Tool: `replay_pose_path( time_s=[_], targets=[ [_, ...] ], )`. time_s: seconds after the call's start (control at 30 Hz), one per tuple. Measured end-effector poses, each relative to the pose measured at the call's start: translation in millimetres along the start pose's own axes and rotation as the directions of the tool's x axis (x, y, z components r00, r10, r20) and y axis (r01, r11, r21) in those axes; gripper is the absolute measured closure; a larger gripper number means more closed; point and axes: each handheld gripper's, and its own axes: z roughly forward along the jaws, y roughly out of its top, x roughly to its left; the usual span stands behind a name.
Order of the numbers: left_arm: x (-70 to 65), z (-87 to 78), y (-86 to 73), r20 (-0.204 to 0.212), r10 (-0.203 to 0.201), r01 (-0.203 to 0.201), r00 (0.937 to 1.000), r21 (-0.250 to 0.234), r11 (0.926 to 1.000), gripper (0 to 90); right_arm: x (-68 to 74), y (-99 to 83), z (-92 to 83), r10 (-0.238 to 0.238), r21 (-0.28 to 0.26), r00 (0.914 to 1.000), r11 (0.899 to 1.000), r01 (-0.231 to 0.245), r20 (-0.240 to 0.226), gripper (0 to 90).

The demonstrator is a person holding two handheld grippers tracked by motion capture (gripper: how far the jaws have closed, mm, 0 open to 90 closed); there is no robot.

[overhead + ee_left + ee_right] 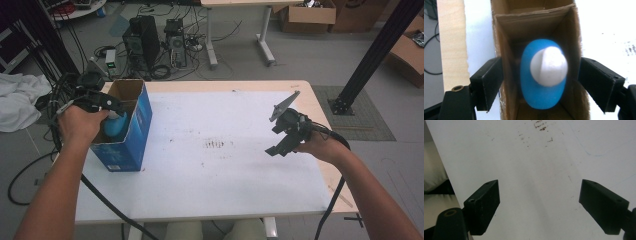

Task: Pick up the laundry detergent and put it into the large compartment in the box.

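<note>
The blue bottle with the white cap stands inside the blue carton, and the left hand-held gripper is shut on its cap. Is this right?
Not quite. The blue bottle with the white cap does stand inside the blue carton, but the left hand-held gripper is open: the left gripper view shows its jaws wide apart, outside the carton's walls, touching neither cap nor bottle.

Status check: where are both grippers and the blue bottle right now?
Left gripper open above blue bottle, bottle standing in box. Right gripper open, empty, over white mat. Nothing in the way.

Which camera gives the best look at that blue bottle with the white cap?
The left gripper view: it looks straight down into the cardboard box at the blue bottle between open jaws. The high view shows a sliver of it behind the hand. The right gripper view faces the white tabletop.
</note>
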Motion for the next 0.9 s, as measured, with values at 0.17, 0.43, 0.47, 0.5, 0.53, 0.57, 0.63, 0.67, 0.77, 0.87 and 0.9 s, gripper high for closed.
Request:
replay_pose_path(
  time_s=[0.17,0.43,0.47,0.5,0.53,0.57,0.63,0.67,0.77,0.87,0.9],
  targets=[
    [-3.3,-8.7,1.4,0.009,0.023,-0.023,0.9997,-0.02,0.9995,18.9,1.2,-0.6,-1.8,0.002,0.0,1.0,1.0,-0.002,0.003,16.8],
    [-15.7,-20.8,4.4,0.02,0.078,-0.078,0.9967,-0.043,0.996,18.1,3.2,0.7,-4.1,-0.001,0.0,1.0,1.0,0.001,0.007,16.7],
    [-17.6,-21.5,4.7,0.025,0.081,-0.08,0.9964,-0.05,0.9955,18.1,3.8,1.0,-4.2,-0.001,-0.001,1.0,1.0,0.001,0.007,16.8],
    [-19.8,-22.9,5.2,0.028,0.094,-0.092,0.9952,-0.051,0.9944,18.1,4.0,1.1,-4.2,0.0,-0.001,1.0,1.0,0.0,0.005,16.8],
    [-22.5,-24.2,5.9,0.032,0.106,-0.105,0.9938,-0.053,0.9931,18.0,4.3,1.1,-4.3,0.0,-0.001,1.0,1.0,0.0,0.005,16.8],
    [-24.8,-25.6,6.5,0.034,0.122,-0.12,0.9919,-0.053,0.9913,18.0,4.5,1.0,-4.5,0.0,0.0,1.0,1.0,0.0,0.004,16.8],
    [-29.9,-28.4,8.0,0.039,0.141,-0.138,0.9893,-0.059,0.9886,18.0,4.4,0.7,-4.7,0.001,-0.001,1.0,1.0,-0.001,0.005,16.8],
    [-33.0,-29.7,8.8,0.043,0.146,-0.143,0.9884,-0.064,0.9876,17.9,4.4,0.5,-4.8,0.002,0.001,1.0,1.0,-0.002,0.004,16.7],
    [-41.9,-33.7,11.4,0.05,0.183,-0.179,0.9818,-0.074,0.981,17.6,4.8,0.3,-4.7,0.002,0.003,1.0,1.0,-0.002,0.004,16.7],
    [-50.8,-37.9,14.3,0.058,0.214,-0.208,0.9752,-0.084,0.9744,17.7,5.0,0.2,-4.9,0.004,0.004,1.0,1.0,-0.004,0.004,16.7],
    [-54.8,-39.3,15.5,0.06,0.231,-0.225,0.9712,-0.086,0.9705,17.7,4.9,0.1,-4.9,0.002,0.004,1.0,1.0,-0.002,0.004,16.7]
  ],
)
